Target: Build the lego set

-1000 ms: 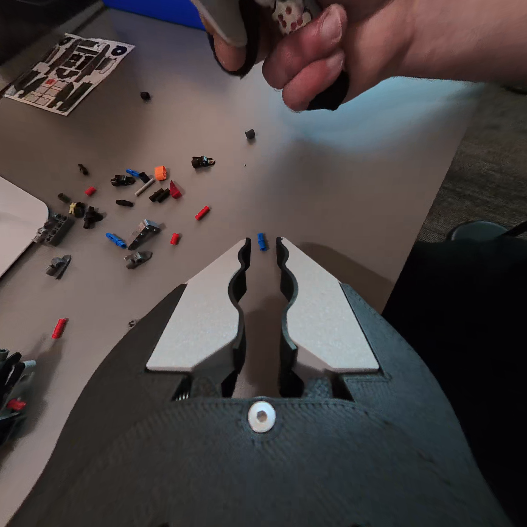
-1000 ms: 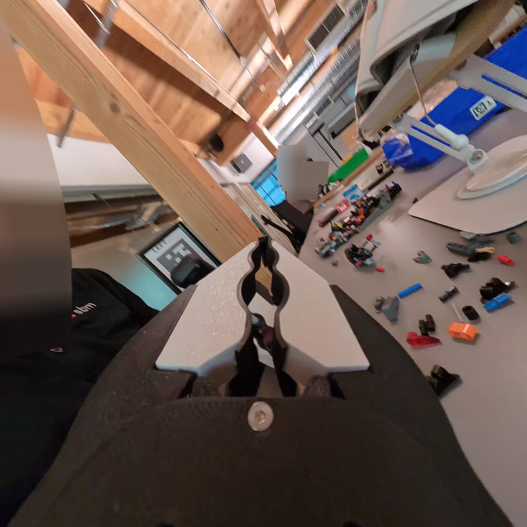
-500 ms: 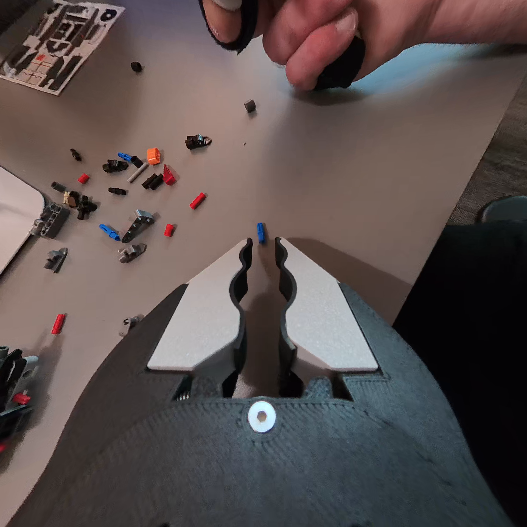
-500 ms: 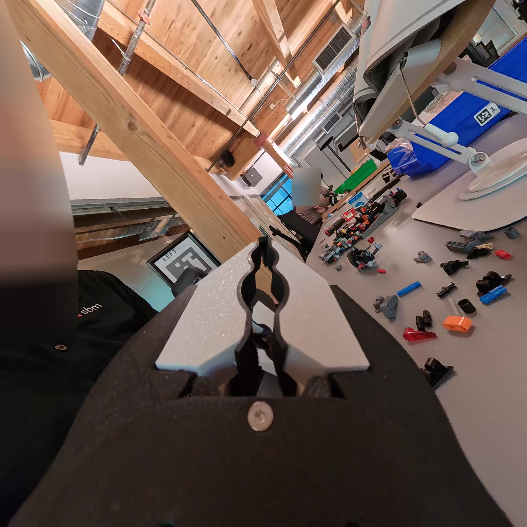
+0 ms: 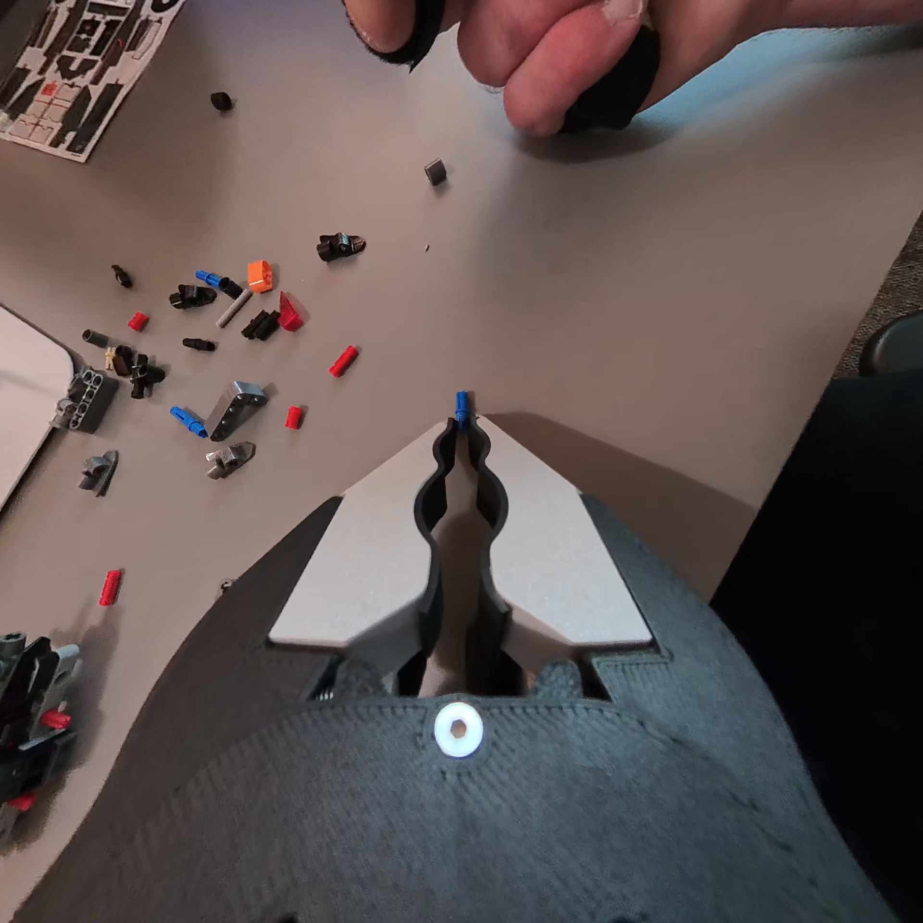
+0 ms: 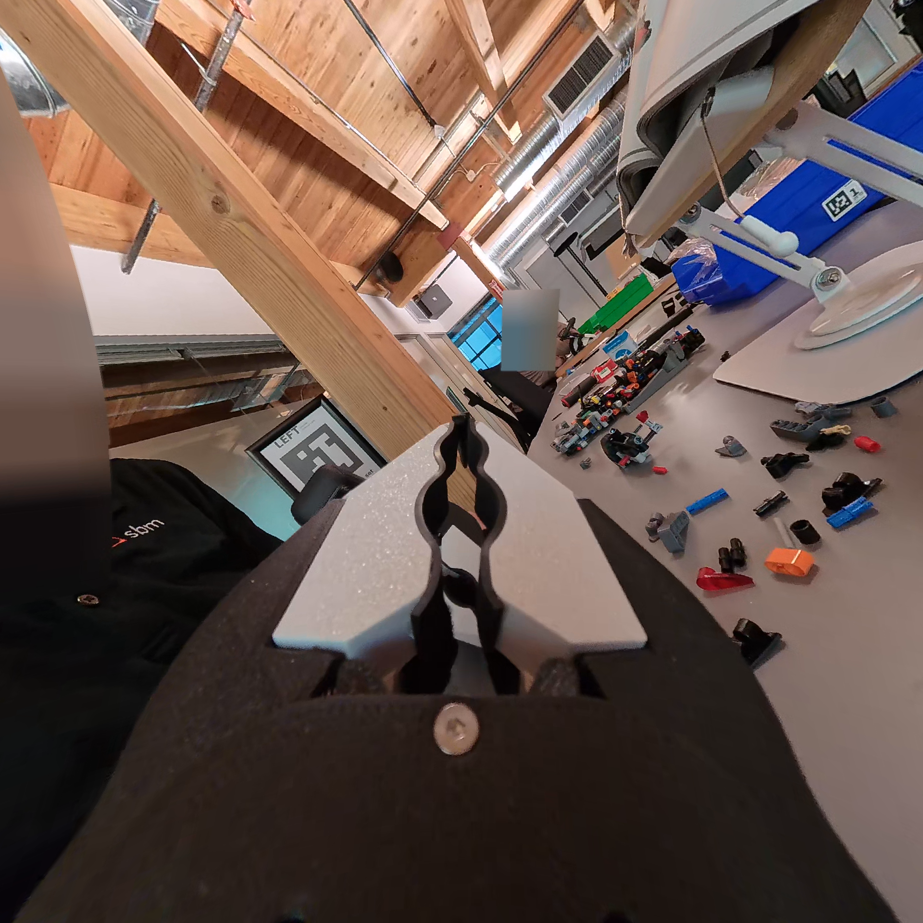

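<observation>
In the left wrist view my left gripper (image 5: 462, 424) is low over the grey table (image 5: 599, 299), its jaws closed on a small blue pin (image 5: 462, 403) that sticks out past the tips. Loose Lego pieces lie to the left, among them an orange piece (image 5: 260, 275), a red pin (image 5: 343, 360) and a grey angled beam (image 5: 234, 409). A partly built model (image 5: 30, 709) sits at the bottom left. My right gripper (image 6: 464, 424) is shut, tilted up off the table toward the wooden ceiling. I see nothing clearly held in it.
A hand (image 5: 549, 60) holds the right gripper above the far table. A sticker sheet (image 5: 75, 75) lies at the top left. The table edge runs down the right side (image 5: 849, 349). A monitor stand base (image 6: 874, 304), a blue bin (image 6: 799, 200) and a parts tray (image 6: 649, 369) stand farther off. The left gripper's tips are roughly 15 centimeters from the right gripper's. My left tips are roughly 12 centimeters from the orange piece (image 5: 260, 275). The right camera catches it too, in the right wrist view (image 6: 783, 561).
My left gripper has moved forward and closed its jaws on the blue pin, which lay free between the open tips before. The right gripper stays shut and tilted upward.
</observation>
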A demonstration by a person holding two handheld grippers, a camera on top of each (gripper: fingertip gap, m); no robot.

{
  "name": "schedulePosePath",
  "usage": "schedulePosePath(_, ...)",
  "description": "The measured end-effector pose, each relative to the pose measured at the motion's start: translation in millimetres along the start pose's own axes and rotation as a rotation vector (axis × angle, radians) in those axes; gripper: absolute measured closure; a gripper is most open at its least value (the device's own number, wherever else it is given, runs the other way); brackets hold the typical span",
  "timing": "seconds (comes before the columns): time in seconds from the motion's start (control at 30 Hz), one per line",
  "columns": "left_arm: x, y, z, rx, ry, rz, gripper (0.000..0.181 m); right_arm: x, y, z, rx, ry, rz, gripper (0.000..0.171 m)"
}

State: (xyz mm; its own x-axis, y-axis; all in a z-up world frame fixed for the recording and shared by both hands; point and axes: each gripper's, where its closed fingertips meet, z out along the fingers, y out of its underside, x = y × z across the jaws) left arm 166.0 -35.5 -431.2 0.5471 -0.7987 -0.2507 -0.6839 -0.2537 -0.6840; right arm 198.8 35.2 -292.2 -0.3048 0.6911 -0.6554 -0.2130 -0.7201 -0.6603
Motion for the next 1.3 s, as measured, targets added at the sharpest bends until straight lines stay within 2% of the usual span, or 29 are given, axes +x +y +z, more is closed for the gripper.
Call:
schedulePosePath(0.13, -10, -5, -6, 0.028, -0.045, 0.004, 0.179, 1, 2, 0, -0.016, 0.007, -0.001, 0.171)
schedulePosePath(0.3, -33, -36, -32, 0.125, -0.063, -0.017, 0.179, -2, 9, 5, -0.06, 0.003, -0.033, 0.171)
schedulePosePath(0.63, -46, -90, -52, 0.265, 0.084, -0.125, 0.179, -11, 16, 9, -0.11, 0.004, -0.151, 0.171)
schedulePosePath(1.3, -48, -97, -57, 0.258, 0.136, -0.154, 0.179, -13, 28, 15, -0.175, -0.004, -0.192, 0.171)
